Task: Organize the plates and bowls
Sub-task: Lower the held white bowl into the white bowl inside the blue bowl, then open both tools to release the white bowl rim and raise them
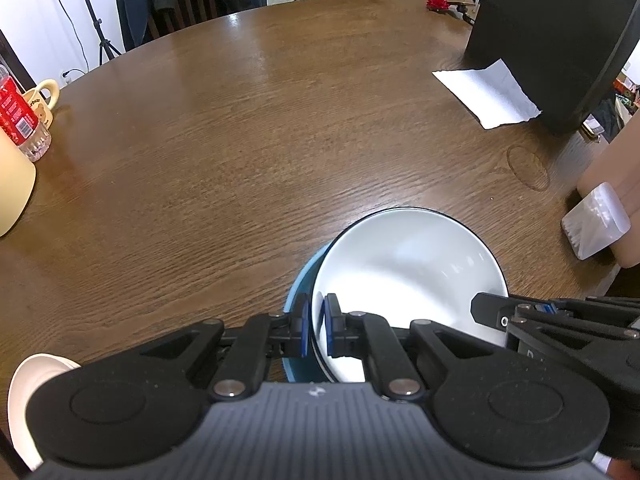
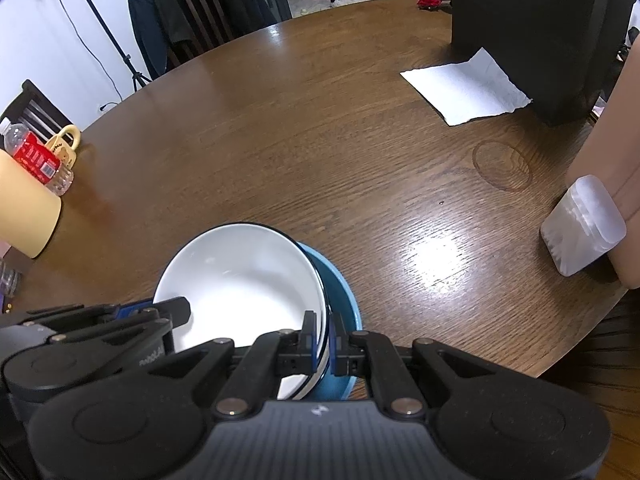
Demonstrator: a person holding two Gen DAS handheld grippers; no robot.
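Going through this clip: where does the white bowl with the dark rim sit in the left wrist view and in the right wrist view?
Left wrist view: the white bowl is lower right of centre, its near-left rim pinched by the left gripper, over a blue bowl.
Right wrist view: it is lower left of centre, its near-right rim pinched by the right gripper.
Shared landmark: the white paper sheet on the wooden table, upper right in both.

A white paper sheet (image 1: 490,94) lies on the wooden table (image 1: 240,140), just beside a black box (image 1: 556,32). A yellow mug (image 1: 42,98) stands at the left edge behind a water bottle (image 1: 18,120). A red flower (image 1: 437,3) lies at the far side.
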